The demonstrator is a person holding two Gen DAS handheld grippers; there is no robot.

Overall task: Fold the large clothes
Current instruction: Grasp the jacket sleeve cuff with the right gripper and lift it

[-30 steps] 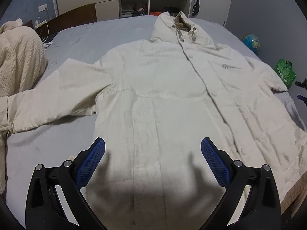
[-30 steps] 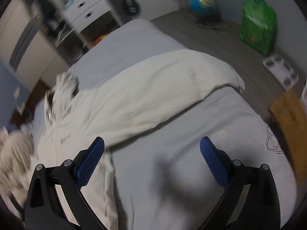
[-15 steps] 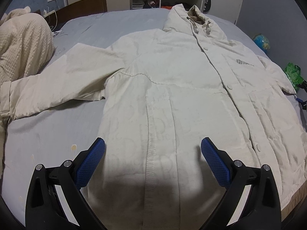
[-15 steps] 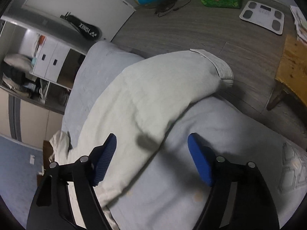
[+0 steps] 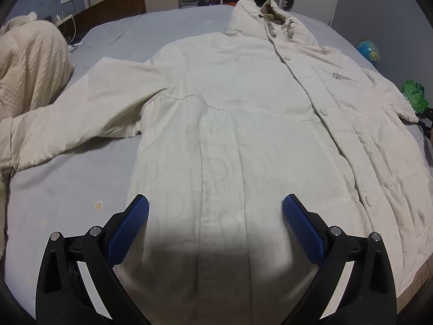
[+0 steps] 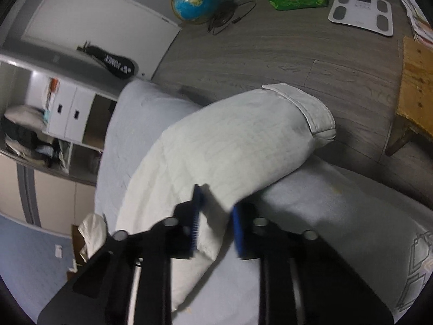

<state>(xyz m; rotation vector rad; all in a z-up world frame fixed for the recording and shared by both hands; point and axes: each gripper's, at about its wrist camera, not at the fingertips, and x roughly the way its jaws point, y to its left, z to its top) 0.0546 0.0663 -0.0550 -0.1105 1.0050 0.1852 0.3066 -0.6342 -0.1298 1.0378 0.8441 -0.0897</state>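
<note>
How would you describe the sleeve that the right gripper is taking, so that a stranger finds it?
On the grey bed lies a cream hooded coat. Its sleeve overhangs the bed edge above the wood floor, cuff toward the globe, unlike the sleeve beside the knitted blanket.

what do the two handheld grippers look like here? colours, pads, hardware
Both match. The left gripper has matte black angular finger arms with cut-out slots, silver round pivot pins at the joints, and blue pads with a fine gridded texture on the inner faces. The right gripper shows the same black frame, silver pins and blue ribbed pads, slightly blurred. No cables, markings, hands or sleeves are visible in either view.
</note>
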